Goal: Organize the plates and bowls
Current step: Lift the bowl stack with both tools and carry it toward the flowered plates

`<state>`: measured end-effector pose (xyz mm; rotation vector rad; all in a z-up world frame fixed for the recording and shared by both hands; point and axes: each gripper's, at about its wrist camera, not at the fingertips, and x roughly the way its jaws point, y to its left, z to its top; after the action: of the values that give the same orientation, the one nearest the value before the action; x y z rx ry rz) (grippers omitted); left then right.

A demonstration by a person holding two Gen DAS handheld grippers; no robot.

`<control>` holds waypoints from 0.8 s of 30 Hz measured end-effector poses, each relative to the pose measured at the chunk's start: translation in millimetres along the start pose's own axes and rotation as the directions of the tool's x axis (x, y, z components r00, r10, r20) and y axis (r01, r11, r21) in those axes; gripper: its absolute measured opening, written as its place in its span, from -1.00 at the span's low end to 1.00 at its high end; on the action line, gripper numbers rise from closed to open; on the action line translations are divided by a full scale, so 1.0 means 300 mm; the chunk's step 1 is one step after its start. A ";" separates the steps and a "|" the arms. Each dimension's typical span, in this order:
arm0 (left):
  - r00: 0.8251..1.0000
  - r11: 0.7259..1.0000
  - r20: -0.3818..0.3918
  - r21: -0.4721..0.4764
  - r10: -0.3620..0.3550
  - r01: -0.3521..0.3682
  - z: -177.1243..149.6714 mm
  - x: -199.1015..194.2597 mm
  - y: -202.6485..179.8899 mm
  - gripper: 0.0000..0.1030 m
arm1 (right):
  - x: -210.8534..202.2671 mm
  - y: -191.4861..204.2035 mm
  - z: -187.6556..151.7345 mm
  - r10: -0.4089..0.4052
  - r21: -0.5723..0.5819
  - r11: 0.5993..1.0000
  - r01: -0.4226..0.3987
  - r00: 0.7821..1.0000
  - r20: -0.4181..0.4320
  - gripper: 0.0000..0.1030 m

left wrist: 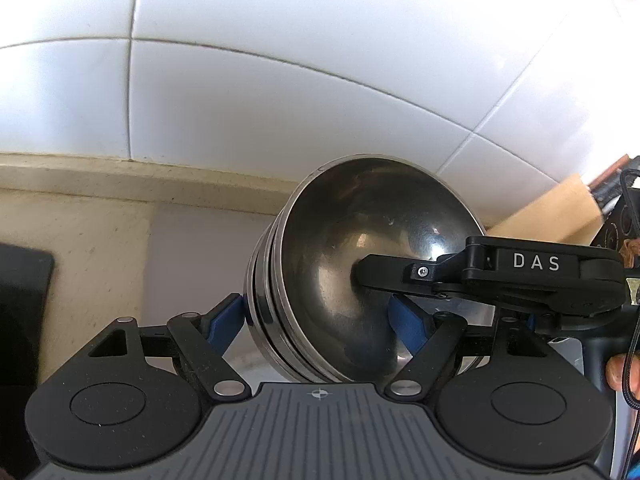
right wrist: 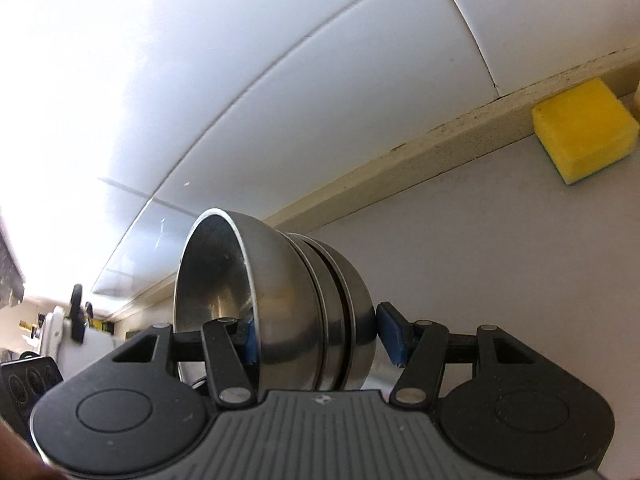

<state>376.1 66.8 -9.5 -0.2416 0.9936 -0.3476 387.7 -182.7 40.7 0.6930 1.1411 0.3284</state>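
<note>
A nested stack of steel bowls (left wrist: 340, 280) is held on its side, mouth facing right in the left wrist view and left in the right wrist view (right wrist: 280, 308). My left gripper (left wrist: 320, 320) spans the stack, one blue pad at its outer base, the other inside the mouth. My right gripper (right wrist: 316, 336) spans it the same way, one pad inside the mouth, the other by the base with a small gap. One of its fingers (left wrist: 400, 276) reaches into the bowl in the left wrist view.
A white tiled wall (left wrist: 320, 80) rises behind a beige ledge (left wrist: 120, 180) and grey counter (right wrist: 480, 260). A yellow sponge (right wrist: 584, 130) lies at the far right of the counter. A dark object (left wrist: 20, 300) sits at the left. A brown box (left wrist: 560, 212) is at the right.
</note>
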 end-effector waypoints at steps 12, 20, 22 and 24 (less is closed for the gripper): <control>1.000 1.000 -0.009 -0.022 0.022 -0.023 -0.174 -0.131 -0.029 0.50 | -0.138 0.046 -0.195 0.003 -0.039 0.999 -0.004 1.000 -0.026 -0.28; 0.999 0.999 -0.042 -0.038 0.024 -0.025 -0.273 -0.137 -0.004 0.51 | -0.135 0.036 -0.313 -0.013 -0.037 0.999 0.010 0.997 -0.070 -0.27; 0.999 0.999 -0.048 -0.040 0.024 -0.026 -0.286 -0.134 -0.003 0.51 | -0.139 0.022 -0.333 -0.016 -0.037 0.999 0.013 0.997 -0.076 -0.27; 0.998 0.999 -0.052 -0.039 0.026 -0.028 -0.301 -0.124 0.004 0.51 | -0.136 0.013 -0.349 -0.019 -0.031 0.999 0.017 0.996 -0.083 -0.27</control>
<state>281.2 78.9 -28.6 -0.2556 1.0544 -0.3108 276.3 -168.0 47.3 0.6473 1.2185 0.3613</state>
